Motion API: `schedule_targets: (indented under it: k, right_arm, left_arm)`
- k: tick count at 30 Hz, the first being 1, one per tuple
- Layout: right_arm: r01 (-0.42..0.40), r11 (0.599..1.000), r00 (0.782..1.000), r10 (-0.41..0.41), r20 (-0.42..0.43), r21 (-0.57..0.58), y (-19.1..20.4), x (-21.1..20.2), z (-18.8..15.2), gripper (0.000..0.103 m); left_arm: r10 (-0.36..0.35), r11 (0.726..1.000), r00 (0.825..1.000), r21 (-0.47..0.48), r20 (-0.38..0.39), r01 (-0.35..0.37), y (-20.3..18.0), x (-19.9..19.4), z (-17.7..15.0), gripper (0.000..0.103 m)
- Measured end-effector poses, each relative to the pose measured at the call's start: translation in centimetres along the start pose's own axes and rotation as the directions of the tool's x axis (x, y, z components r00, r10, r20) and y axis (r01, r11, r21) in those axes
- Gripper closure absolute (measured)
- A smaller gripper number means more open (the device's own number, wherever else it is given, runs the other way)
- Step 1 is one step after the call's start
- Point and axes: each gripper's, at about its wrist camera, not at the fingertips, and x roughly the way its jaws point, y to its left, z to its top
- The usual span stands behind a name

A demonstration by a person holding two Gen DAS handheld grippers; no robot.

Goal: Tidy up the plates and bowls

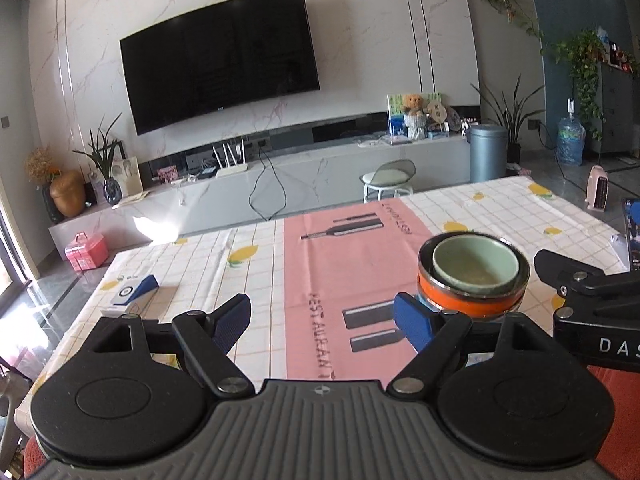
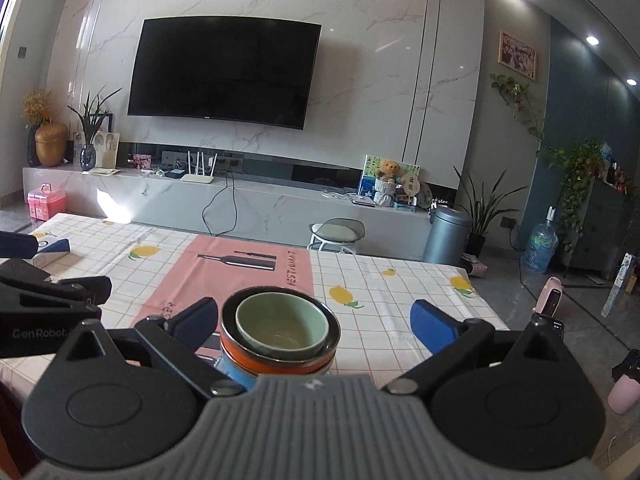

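Figure: a nested stack of bowls (image 2: 278, 336) stood on the tablecloth (image 2: 384, 296), close in front of both tools and near the pink placemat (image 2: 240, 268). The stack comprised a pale green bowl (image 1: 474, 266) seated inside an orange, metal-rimmed bowl (image 1: 470, 300), with a blue bowl (image 2: 240, 372) visible beneath in the right wrist view. The right gripper (image 2: 316, 322) had its jaws spread wide, the stack lying between them but nearer the left finger; whether that finger touched the stack could not be told. The left gripper (image 1: 320, 318) likewise stood wide and held nothing, its right finger just beside the orange bowl. The bowls appeared glazed and rigid, hence probably slippery, moderately heavy as a stack, and liable to chip; the inner green bowl sat loose and would likely shift if the stack were tilted. The soundest hold was judged to be across the orange bowl's outer wall below the metal rim, with the stack kept upright, or on the lowest bowl if the whole stack were to be carried.
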Motion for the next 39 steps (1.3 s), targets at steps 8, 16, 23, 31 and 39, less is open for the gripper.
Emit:
schedule_targets:
  k: [8,16,23,31,39]
  right_arm:
    - [-0.011,1.0,0.99,0.013,-0.14,0.016,0.2,3.0,-1.9,0.003]
    - [-0.008,0.999,0.966,0.017,-0.259,0.038,0.4,5.5,-3.5,0.003]
    - [-0.023,0.999,0.951,0.034,-0.309,0.04,0.8,6.8,-4.1,0.003]
    - [-0.045,0.999,0.951,0.052,-0.305,0.03,1.3,6.7,-3.9,0.003]
    - [-0.036,0.999,0.954,0.043,-0.298,0.03,1.3,6.4,-3.8,0.003]
  left_arm:
    - [-0.013,1.0,0.991,-0.021,-0.135,0.01,0.6,2.4,-2.2,0.008]
    - [-0.018,1.0,0.977,-0.013,-0.212,0.016,0.2,4.1,-3.3,0.008]
    - [-0.017,1.0,0.968,-0.013,-0.251,0.014,0.2,4.6,-3.6,0.008]
    - [-0.02,1.0,0.967,-0.023,-0.252,0.015,0.7,4.6,-3.5,0.008]
    - [-0.027,0.999,0.966,-0.024,-0.257,0.022,0.6,4.5,-3.6,0.008]
